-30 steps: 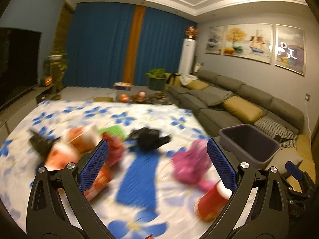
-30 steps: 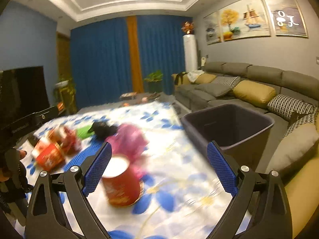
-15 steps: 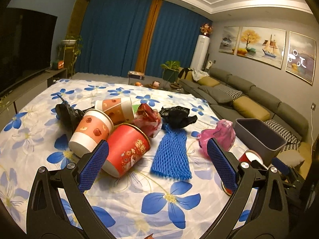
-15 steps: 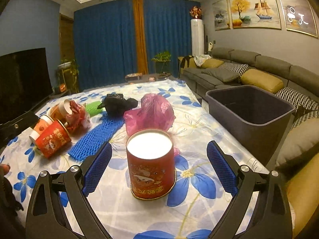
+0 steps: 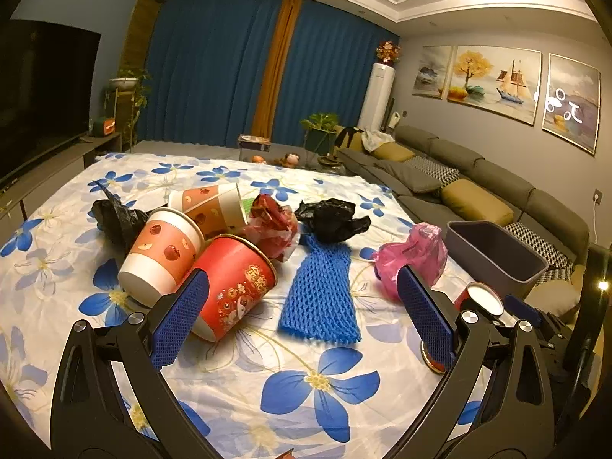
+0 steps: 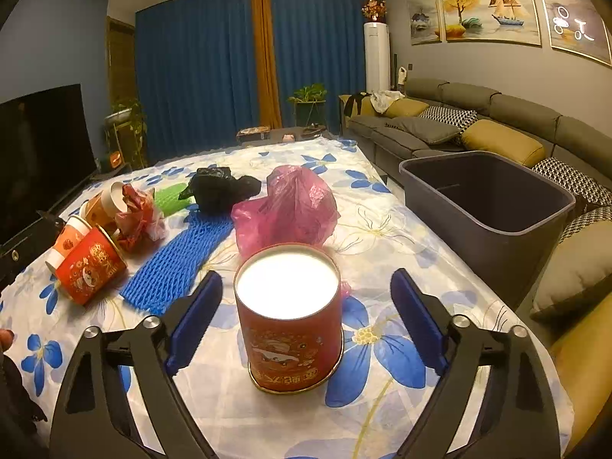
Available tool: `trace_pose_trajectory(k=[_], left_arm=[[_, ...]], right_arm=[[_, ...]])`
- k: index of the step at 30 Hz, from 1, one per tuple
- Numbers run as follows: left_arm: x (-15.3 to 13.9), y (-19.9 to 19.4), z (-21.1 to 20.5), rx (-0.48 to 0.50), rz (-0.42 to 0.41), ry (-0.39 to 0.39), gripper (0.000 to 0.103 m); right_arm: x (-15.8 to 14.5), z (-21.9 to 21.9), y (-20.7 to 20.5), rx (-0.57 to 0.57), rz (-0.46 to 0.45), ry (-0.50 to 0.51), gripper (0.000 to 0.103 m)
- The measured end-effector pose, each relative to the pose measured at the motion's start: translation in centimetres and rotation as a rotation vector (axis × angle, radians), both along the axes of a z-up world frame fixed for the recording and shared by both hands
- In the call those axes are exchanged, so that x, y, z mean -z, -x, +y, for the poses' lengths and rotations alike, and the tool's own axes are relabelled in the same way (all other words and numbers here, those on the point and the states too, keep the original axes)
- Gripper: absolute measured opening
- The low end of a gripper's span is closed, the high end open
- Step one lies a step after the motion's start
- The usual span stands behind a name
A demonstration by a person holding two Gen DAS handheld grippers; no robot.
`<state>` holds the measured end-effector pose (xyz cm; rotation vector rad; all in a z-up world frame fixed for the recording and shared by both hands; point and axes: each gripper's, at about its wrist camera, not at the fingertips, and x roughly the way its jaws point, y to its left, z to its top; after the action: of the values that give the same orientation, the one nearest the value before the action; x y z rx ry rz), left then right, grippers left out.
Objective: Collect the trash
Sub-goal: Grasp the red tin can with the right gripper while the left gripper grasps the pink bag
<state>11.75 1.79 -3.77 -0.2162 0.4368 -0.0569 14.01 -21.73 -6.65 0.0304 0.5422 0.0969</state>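
A red can [image 6: 290, 329] with a white top stands upright on the flowered tablecloth [image 6: 382, 229]. My right gripper [image 6: 305, 277] straddles it; the jaws are closing, and gaps remain between both pads and the can. Behind it lie a pink plastic bag [image 6: 290, 206], a blue foam net [image 6: 179, 256] and a black bag [image 6: 222, 189]. My left gripper [image 5: 302, 276] is open above the cloth with nothing between its fingers. A red paper cup [image 5: 233, 287] lies on its side by the left finger, next to two apple-print cups [image 5: 160, 256] and a red wrapper [image 5: 273, 225].
An empty grey bin [image 6: 485, 199] stands off the table's right edge, in front of a long grey sofa [image 6: 497, 126]. A second black bag [image 5: 114, 218] lies behind the cups. A dark TV [image 5: 42, 91] is on the left, with blue curtains at the back.
Both grippers came forward and lower over the table, and the motion blur is gone. The red can now sits larger between the right jaws, which have narrowed a little.
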Motion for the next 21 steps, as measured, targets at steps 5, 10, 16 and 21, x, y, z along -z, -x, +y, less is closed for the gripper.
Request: trace_pose_trajectory(k=[5,10,16,21], left_arm=[[0.2,-0.5,-0.5,0.014,0.005,-0.004,0.097],[0.0,-1.0,-1.3,0.031,-0.001,-0.020,0.097],[-0.1,-2.7,-3.9,0.092,0.000,-0.047,0.097],[-0.2,-5.0,-7.5,0.160,-0.001,-0.083,0.097]], right_arm=[[0.4,0.1,-0.9,-0.007,0.037,-0.008,0.068],[0.5,-0.2,-0.8,-0.023,0.043,-0.025,0.056],[-0.8,-1.7,0.3,-0.002,-0.018,-0.045,0.056],[-2.1,-3.8,0.9,0.046,-0.068,-0.046,0.056]])
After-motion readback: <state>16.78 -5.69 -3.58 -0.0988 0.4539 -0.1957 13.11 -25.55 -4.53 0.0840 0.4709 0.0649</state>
